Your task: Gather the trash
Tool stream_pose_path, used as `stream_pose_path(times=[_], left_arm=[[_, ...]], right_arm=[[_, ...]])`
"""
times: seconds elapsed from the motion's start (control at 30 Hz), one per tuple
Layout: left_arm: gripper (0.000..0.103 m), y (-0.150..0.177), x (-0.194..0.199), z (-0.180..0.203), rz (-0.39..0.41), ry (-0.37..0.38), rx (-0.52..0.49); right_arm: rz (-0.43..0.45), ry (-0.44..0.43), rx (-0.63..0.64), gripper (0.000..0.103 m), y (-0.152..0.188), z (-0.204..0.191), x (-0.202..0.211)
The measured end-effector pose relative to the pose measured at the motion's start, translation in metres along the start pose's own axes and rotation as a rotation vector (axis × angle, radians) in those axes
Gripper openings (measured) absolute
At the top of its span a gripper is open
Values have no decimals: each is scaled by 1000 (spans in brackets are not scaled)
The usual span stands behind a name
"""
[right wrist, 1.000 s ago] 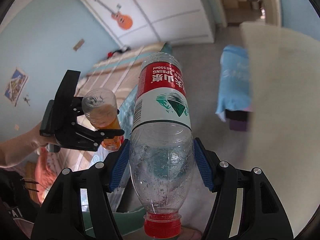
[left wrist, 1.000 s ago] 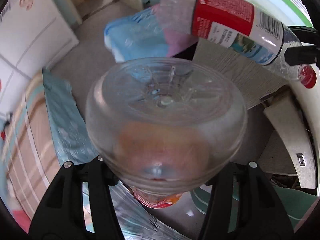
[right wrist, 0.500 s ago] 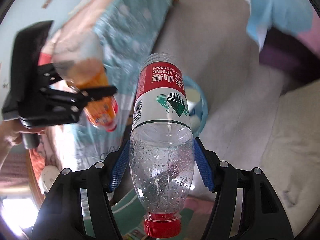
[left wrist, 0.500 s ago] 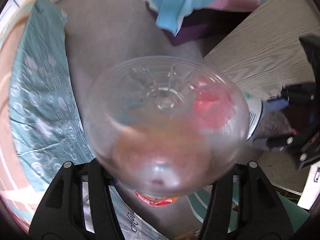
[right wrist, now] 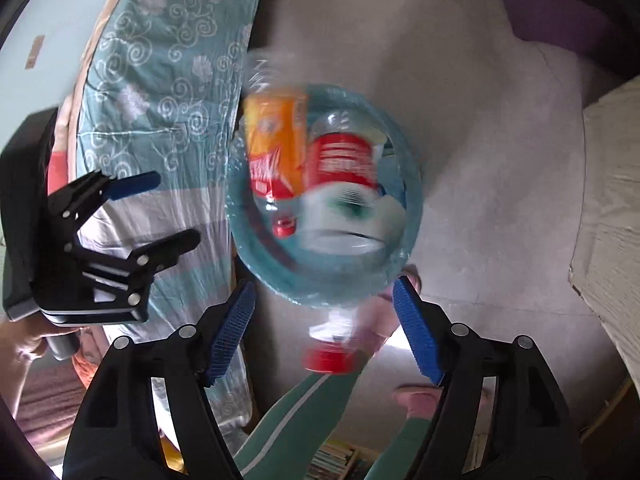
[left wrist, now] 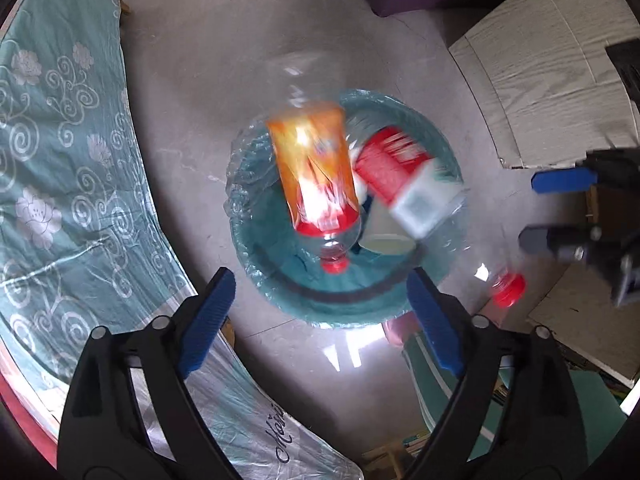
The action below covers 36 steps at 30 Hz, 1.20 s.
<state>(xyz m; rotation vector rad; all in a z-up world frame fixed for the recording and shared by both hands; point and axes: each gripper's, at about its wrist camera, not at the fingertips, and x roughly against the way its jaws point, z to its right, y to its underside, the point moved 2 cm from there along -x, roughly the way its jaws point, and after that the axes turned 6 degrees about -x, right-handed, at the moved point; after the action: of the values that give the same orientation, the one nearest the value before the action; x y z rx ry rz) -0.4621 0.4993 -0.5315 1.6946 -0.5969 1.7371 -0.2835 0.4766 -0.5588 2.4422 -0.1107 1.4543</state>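
Both my jaws stand apart, empty. The orange bottle (left wrist: 312, 176) and water bottle (left wrist: 408, 184) hang blurred over the bin (left wrist: 256, 264); the water bottle could clip the right rim and bounce onto the floor (left wrist: 192, 80).

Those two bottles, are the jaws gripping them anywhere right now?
No. Both grippers, left and right, are open; the orange bottle and red bottle blur loose over the bin.

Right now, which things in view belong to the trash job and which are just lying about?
Job:
orange-label bottle, falling
red-label water bottle, falling
lined trash bin
left tool, open
right tool, open

Lying about:
floral bedspread
wooden board
purple box
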Motion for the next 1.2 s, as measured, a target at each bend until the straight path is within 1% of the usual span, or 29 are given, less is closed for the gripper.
stream_pose_path(times=[0.07, 0.1, 0.17, 0.23, 0.3, 0.37, 0.43, 0.53, 0.57, 0.67, 0.8, 0.83, 0.87, 0.93, 1.03, 1.13, 1.2], left_arm=[[86, 5, 1, 3, 5, 3, -4], [86, 7, 3, 5, 7, 3, -10], [86, 10, 3, 7, 9, 4, -14], [86, 8, 1, 5, 8, 5, -2], [86, 7, 9, 4, 27, 16, 16], [86, 8, 22, 5, 47, 22, 27], [87, 10, 40, 6, 71, 11, 32], [89, 16, 70, 6, 111, 6, 37], [89, 18, 80, 7, 124, 2, 36], [93, 24, 118, 14, 170, -5, 23], [96, 26, 180, 34, 257, -32, -27], [96, 27, 199, 40, 287, -29, -32], [96, 25, 213, 47, 311, -27, -35], [96, 19, 250, 63, 363, -38, -49], [96, 6, 298, 89, 439, -39, -76], [96, -11, 335, 116, 486, -36, -107], [96, -27, 365, 143, 539, -22, -167]], right_arm=[[5, 11, 15, 72, 4, 1, 2], [4, 9, 19, 72, 3, 6, -3], [3, 18, 11, 72, 4, 13, -4], [11, 8, 2, 72, 7, 15, 3], [33, -10, 1, 72, 8, 13, 14], [59, -25, 12, 72, 11, 9, 28], [76, -44, 29, 72, 14, 2, 44], [114, -57, 66, 73, 23, -10, 76], [131, -60, 83, 76, 26, -16, 90], [191, -75, 134, 78, 40, -34, 138], [277, -93, 194, 80, 64, -58, 209], [303, -85, 205, 82, 71, -64, 228], [330, -79, 219, 88, 80, -69, 251], [362, -58, 226, 89, 93, -75, 284], [451, -42, 192, 89, 118, -71, 342], [566, -27, 118, 89, 149, -57, 400], [635, -14, 67, 89, 171, -45, 433]])
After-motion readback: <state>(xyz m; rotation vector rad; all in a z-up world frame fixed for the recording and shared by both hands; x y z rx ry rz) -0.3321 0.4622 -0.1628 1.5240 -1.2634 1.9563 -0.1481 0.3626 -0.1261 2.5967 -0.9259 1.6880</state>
